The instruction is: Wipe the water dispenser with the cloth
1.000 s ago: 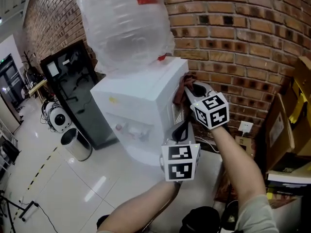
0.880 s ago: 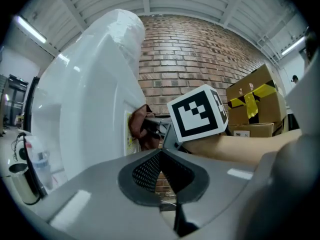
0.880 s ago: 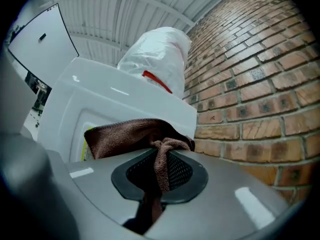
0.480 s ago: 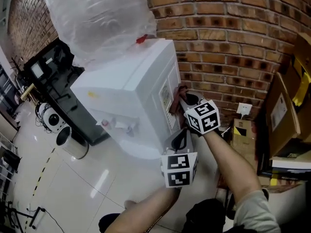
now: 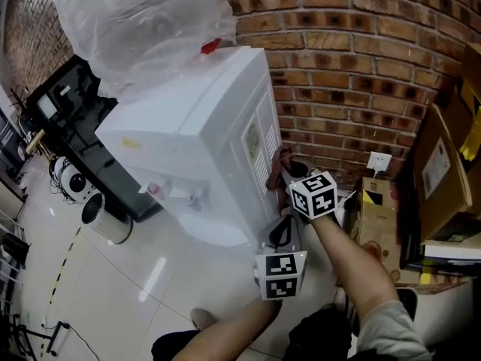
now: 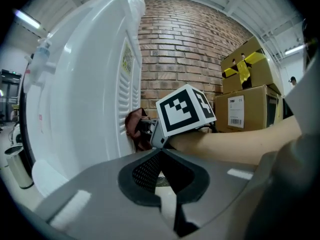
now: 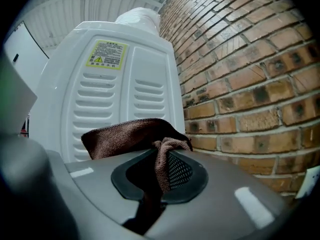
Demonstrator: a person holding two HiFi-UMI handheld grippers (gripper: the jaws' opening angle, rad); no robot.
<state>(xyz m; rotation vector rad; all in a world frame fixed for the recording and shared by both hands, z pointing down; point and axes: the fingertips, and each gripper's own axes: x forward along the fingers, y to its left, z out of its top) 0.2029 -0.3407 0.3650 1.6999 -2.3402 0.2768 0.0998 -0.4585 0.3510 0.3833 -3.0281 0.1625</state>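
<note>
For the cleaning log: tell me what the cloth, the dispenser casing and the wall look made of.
The cloth is soft brown fabric, probably microfibre or terry: fuzzy nap, limp folds. The dispenser casing looks like white moulded plastic, smooth and slightly glossy: louvre slots formed in the panel. The wall is red-brown brick, matt and rough, with pale mortar joints.

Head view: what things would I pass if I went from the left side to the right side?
Grey round metal bin, white plastic water dispenser, brown cloth, white wall socket, brown cardboard box.
</note>
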